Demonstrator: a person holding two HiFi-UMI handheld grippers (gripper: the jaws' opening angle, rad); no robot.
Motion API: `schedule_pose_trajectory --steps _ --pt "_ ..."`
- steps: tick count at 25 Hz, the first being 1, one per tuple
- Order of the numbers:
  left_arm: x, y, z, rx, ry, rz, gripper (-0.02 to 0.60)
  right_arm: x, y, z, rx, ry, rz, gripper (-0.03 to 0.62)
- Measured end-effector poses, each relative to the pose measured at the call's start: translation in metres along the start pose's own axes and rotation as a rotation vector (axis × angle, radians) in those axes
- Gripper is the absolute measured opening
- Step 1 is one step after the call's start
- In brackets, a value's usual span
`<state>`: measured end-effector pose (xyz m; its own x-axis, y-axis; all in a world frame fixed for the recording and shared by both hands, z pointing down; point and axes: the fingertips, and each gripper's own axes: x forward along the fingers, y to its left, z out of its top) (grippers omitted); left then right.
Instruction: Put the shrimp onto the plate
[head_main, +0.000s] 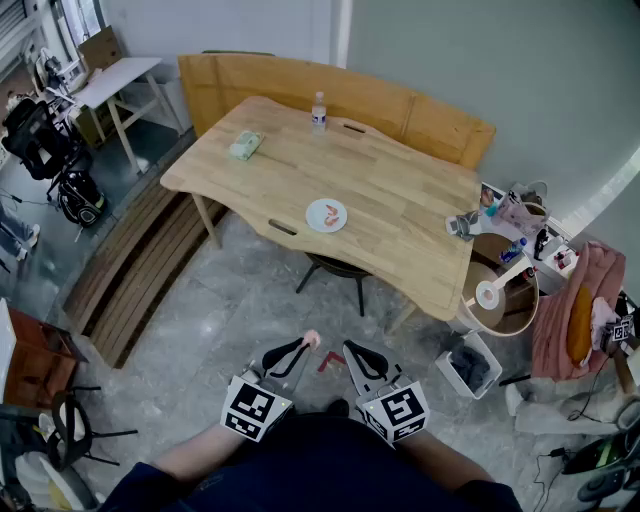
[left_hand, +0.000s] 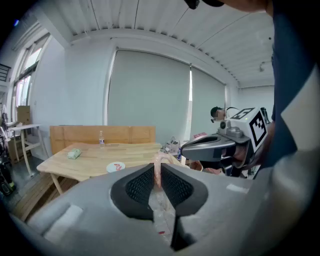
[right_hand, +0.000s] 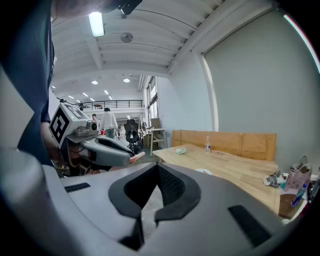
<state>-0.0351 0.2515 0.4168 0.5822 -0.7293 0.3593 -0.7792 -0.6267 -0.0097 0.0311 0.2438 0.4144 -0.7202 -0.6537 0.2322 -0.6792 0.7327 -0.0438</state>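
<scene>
The left gripper (left_hand: 158, 173) is clenched on a pale pink shrimp (left_hand: 158, 167). Its own view shows the shrimp pinched upright between the two dark pads, while the head view shows only a small pink tip (head_main: 311, 339) poking past the left gripper (head_main: 303, 347). The right gripper (right_hand: 157, 170) has its jaws drawn together with nothing between them. In the head view the right gripper (head_main: 352, 352) sits just beside the left one, low in the frame above the grey floor (head_main: 250, 310) and well apart from the table (head_main: 400, 200). The right gripper view alone catches the left gripper from the side, at 9 o'clock, with the shrimp's tip sticking out. From the grippers, the white plate (head_main: 326, 215) lies at 12 o'clock near the table's front edge, with something pink already on it. A water bottle (head_main: 318, 112) stands at 12 o'clock from the plate and a green packet (head_main: 245, 146) at 10 o'clock. A wooden bench (head_main: 440, 125) runs behind the table.
</scene>
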Motion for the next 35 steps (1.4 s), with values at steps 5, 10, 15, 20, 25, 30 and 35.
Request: schedule_pose_trajectory --steps 5,10,15,20,25,30,35 --pt "0.000 -0.004 0.001 -0.002 0.003 0.007 0.046 -0.005 -0.001 0.000 0.001 -0.001 0.001 0.009" --pt "0.006 -0.009 0.005 -0.002 0.004 0.018 0.046 -0.010 -0.008 -0.001 -0.001 -0.001 0.013 0.009" --pt "0.016 -0.013 0.007 -0.007 0.001 0.043 0.046 -0.016 -0.019 -0.005 0.016 -0.019 0.036 0.009" --pt "0.026 -0.015 0.005 -0.025 0.002 0.073 0.046 -0.019 -0.029 -0.013 0.016 -0.010 0.056 0.009" --pt "0.042 -0.003 0.012 -0.022 0.001 0.079 0.046 -0.009 -0.050 -0.012 0.016 0.007 0.046 0.009" --pt "0.068 0.028 0.019 -0.018 -0.011 0.064 0.046 0.018 -0.071 -0.008 0.014 0.017 0.021 0.009" --pt "0.097 0.072 0.028 -0.002 -0.007 0.033 0.046 0.054 -0.101 -0.002 0.036 0.037 -0.033 0.009"
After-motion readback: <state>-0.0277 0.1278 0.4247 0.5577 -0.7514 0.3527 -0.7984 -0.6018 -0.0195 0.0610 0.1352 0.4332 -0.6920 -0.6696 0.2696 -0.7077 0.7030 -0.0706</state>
